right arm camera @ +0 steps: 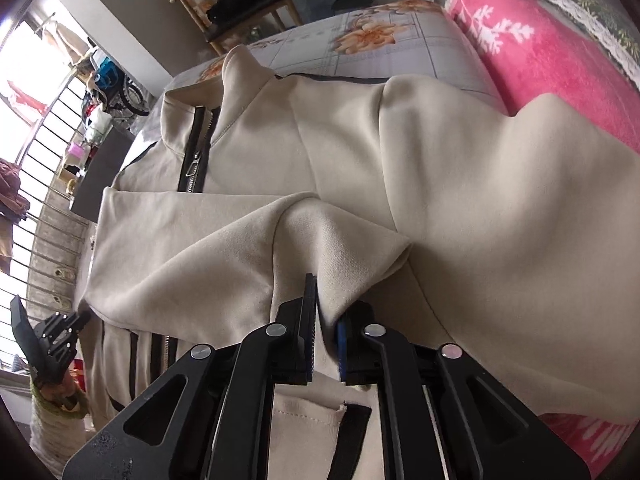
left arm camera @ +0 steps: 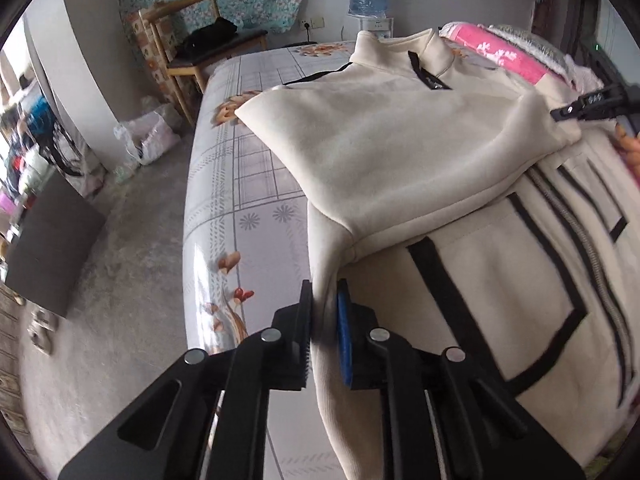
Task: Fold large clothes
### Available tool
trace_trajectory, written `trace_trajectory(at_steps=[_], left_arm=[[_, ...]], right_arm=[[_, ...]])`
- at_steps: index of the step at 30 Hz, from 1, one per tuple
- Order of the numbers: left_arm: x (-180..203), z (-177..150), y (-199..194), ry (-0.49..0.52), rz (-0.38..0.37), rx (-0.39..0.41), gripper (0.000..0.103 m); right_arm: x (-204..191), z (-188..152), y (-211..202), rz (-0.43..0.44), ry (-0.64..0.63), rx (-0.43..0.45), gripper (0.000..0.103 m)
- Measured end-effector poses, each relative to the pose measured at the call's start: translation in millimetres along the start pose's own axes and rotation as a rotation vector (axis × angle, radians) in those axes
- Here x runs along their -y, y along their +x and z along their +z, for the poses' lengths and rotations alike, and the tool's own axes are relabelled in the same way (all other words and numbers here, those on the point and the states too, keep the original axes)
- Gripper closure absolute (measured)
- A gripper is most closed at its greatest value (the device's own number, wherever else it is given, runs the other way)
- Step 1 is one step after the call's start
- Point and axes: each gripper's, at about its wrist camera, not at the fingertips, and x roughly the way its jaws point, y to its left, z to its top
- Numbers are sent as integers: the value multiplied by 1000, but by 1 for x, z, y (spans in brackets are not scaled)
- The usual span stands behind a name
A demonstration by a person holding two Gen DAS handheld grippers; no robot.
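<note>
1. The cream jacket (left arm camera: 400,152) lies spread on the bed (left arm camera: 248,184), one sleeve folded across its chest.
2. My left gripper (left arm camera: 325,332) pinches the jacket's side edge between its jaws.
3. My right gripper (right arm camera: 326,332) pinches a fold of sleeve cloth.

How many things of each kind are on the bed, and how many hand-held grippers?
Cream jacket: 1
Pink blanket: 1
Hand-held grippers: 2, the left hand-held gripper and the right hand-held gripper
Total: 4
</note>
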Motion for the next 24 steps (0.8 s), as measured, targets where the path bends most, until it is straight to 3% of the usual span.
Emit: trace_trajectory(at_steps=[1,3,4,8,10,12,13,16,18,20,24], left_arm=[[-8,1,-8,-38,-65,2,85],[-25,8,-24,-124,-169,46,81],[-32,15,-28,-161,-195,61,79],[-44,61,-15,-244,-180,102,76],[-42,90,10,-260,-143,71,73],[-39,115,40,-256,-58,37,73],[-38,124,54,-255,-11,17,73],[-31,141,85,-209,117,-19,73],[-26,144,92,-157,171,-13,92],[-26,145,91,-157,176,-4,98],[-37,141,74,-218,163,58,99]], right_arm=[[2,1,-2,33,10,-14,82],[8,5,-7,95,30,-23,60],[9,8,-9,110,33,-23,57],[18,21,-1,149,79,-40,54],[19,23,7,146,100,-46,68],[18,22,12,153,108,-47,89],[16,22,12,145,98,-38,94],[3,18,4,82,17,2,98],[-6,17,-2,53,-39,33,99],[-17,21,-14,55,-94,93,99],[-34,32,-45,94,-206,225,99]])
